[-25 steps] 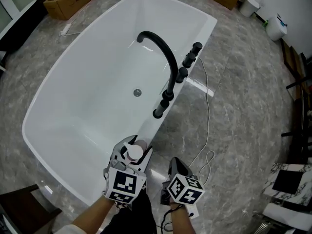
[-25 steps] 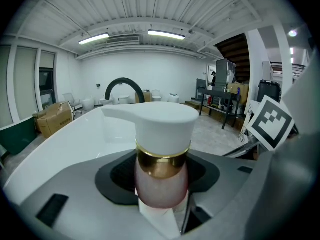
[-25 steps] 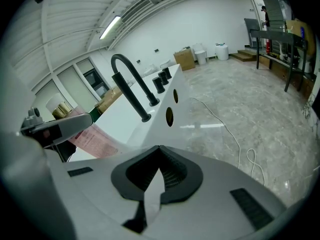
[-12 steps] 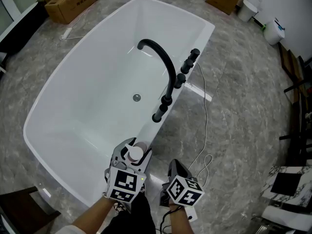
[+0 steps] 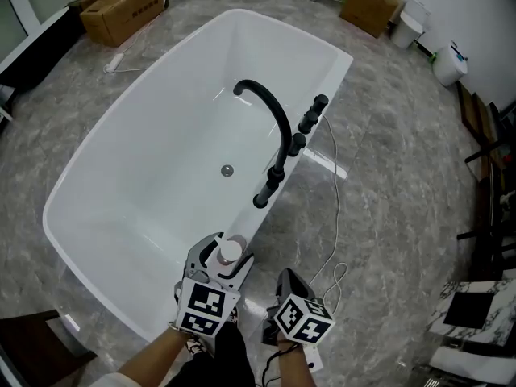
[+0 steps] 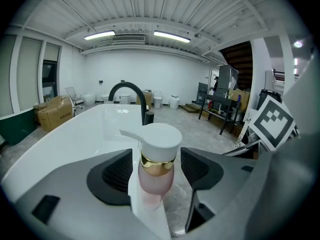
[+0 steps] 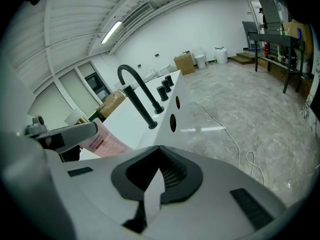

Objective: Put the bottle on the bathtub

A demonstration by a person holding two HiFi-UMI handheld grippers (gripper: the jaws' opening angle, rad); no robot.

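Pink-bodied pump bottle stands on the near end of the bathtub rim, unmoved since a second ago. The left gripper's jaws have just been opening and stand clear of it. Right gripper, jaws together and empty, hovers beside the rim. Black faucet rises farther along.

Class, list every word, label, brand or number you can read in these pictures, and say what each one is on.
Bottle: red print on its pink label, too blurred to read.
Cardboard box: dark print on its side, too small to read.
No text in these pictures can be read, so there is nothing to quote.
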